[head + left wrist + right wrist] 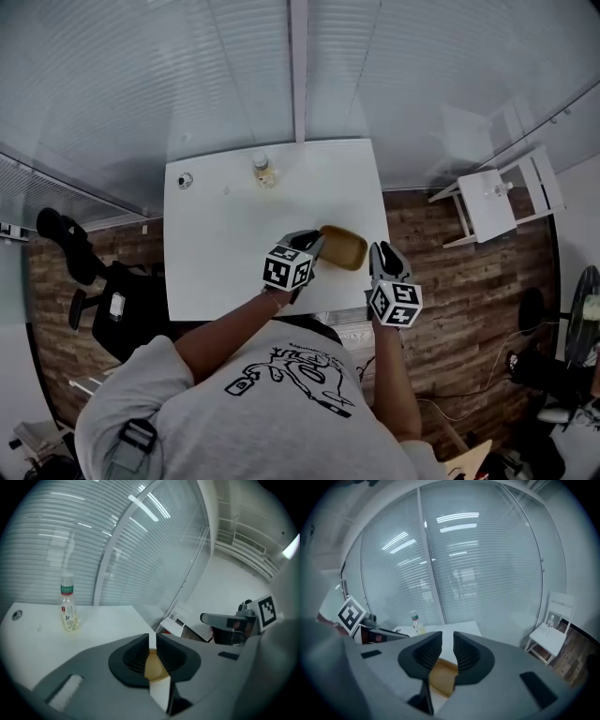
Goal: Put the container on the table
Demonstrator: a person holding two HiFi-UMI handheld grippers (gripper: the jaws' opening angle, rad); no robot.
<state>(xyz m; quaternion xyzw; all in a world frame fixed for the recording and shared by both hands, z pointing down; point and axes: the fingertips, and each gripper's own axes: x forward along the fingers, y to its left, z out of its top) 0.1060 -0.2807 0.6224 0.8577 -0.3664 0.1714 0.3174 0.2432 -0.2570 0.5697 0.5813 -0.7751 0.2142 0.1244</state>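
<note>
A shallow tan container (pixel 344 247) hangs over the front right part of the white table (pixel 225 234), held from both sides. My left gripper (pixel 314 246) is shut on its left rim. In the left gripper view the jaws (pixel 152 644) stand a narrow slit apart, with the container's white wall and tan inside (pixel 153 666) pinched in that slit. My right gripper (pixel 377 251) grips the right rim. In the right gripper view the tan container (pixel 440 679) rises from below into the gap of the right gripper (pixel 446 644).
A small bottle (pixel 264 172) of pale liquid stands near the table's far edge, and a small round thing (pixel 185 180) lies at the far left corner. A white chair (pixel 492 202) stands to the right, a black office chair (pixel 103 291) to the left. A glass wall with blinds runs behind.
</note>
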